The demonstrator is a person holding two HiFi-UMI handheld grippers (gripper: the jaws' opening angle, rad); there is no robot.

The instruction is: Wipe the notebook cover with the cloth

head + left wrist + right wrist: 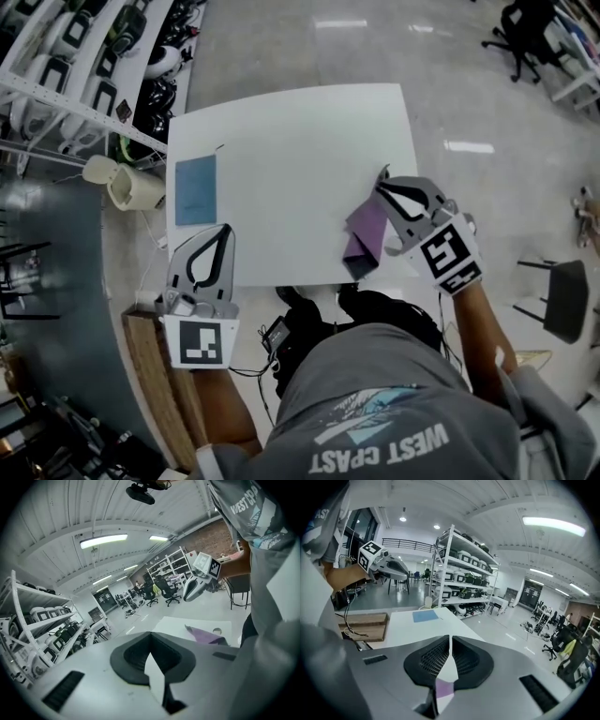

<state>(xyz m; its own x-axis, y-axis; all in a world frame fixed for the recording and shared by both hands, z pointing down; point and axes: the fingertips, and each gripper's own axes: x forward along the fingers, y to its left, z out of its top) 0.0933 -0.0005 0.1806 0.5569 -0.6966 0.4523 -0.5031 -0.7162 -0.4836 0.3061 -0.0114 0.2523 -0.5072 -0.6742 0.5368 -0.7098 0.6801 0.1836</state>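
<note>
A blue notebook (pixel 195 188) lies flat near the left edge of the white table (pixel 300 131); the right gripper view shows the notebook (pixel 425 616) too. My right gripper (pixel 382 178) is over the table's right front part, shut on a purple cloth (pixel 366 239) that hangs down from its jaws. A strip of that cloth (pixel 444 688) shows between the closed jaws. My left gripper (pixel 226 228) is at the table's front left edge, just in front of the notebook, with its jaws together and nothing in them. In the left gripper view the cloth (pixel 206 635) hangs under the right gripper (pixel 197 585).
A wooden bench (pixel 155 375) stands at the table's front left corner. A cream appliance (pixel 131 183) sits on the floor left of the table, beside racks of equipment (pixel 84 56). A black chair (pixel 567 300) stands at the right.
</note>
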